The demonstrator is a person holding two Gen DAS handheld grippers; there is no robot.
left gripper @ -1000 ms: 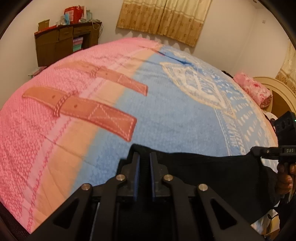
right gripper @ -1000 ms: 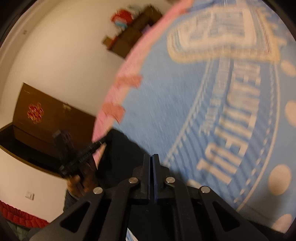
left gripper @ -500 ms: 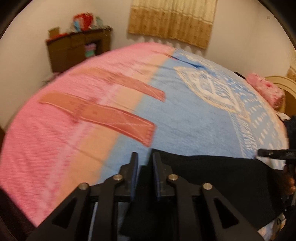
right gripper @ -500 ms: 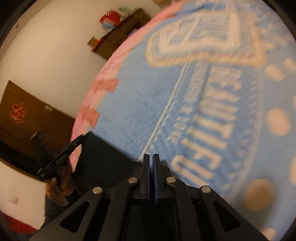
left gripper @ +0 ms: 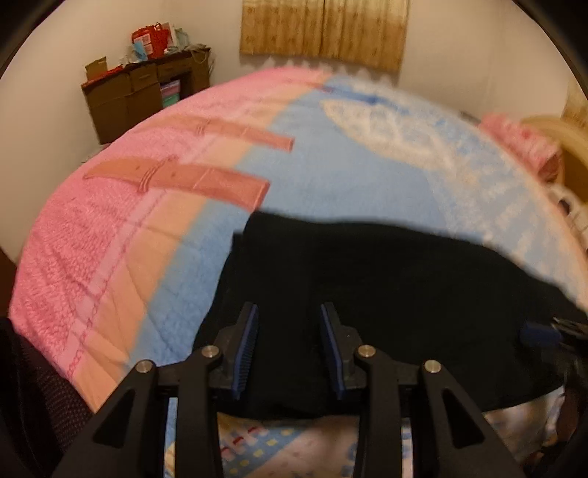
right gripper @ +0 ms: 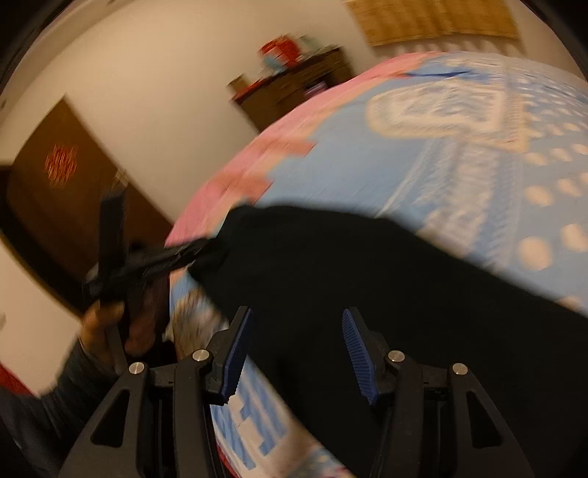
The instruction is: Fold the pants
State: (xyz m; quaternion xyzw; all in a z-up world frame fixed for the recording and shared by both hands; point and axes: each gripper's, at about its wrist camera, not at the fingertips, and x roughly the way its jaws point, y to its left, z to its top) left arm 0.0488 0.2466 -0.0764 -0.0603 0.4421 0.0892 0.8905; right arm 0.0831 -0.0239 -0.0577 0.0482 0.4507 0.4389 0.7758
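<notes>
The black pants [left gripper: 386,294] lie flat on the pink and blue bedspread [left gripper: 330,176] near the bed's front edge. My left gripper [left gripper: 288,316] is open, with its blue-padded fingers just above the pants' left part and nothing between them. In the right wrist view the pants [right gripper: 386,294] spread across the lower half. My right gripper [right gripper: 297,320] is open over the pants and holds nothing. The left gripper [right gripper: 191,253] shows at the pants' left corner there. A right fingertip [left gripper: 538,332] shows at the right edge of the left wrist view.
A brown dresser [left gripper: 143,95] with clutter on top stands against the far wall. Curtains [left gripper: 323,33] hang behind the bed. A pink pillow [left gripper: 514,143] lies at the far right. A dark wooden door [right gripper: 66,206] is at the left in the right wrist view.
Both grippers have opened and let go of the pants. The pants now lie spread on the bedspread, and both grippers have drawn back a little.
</notes>
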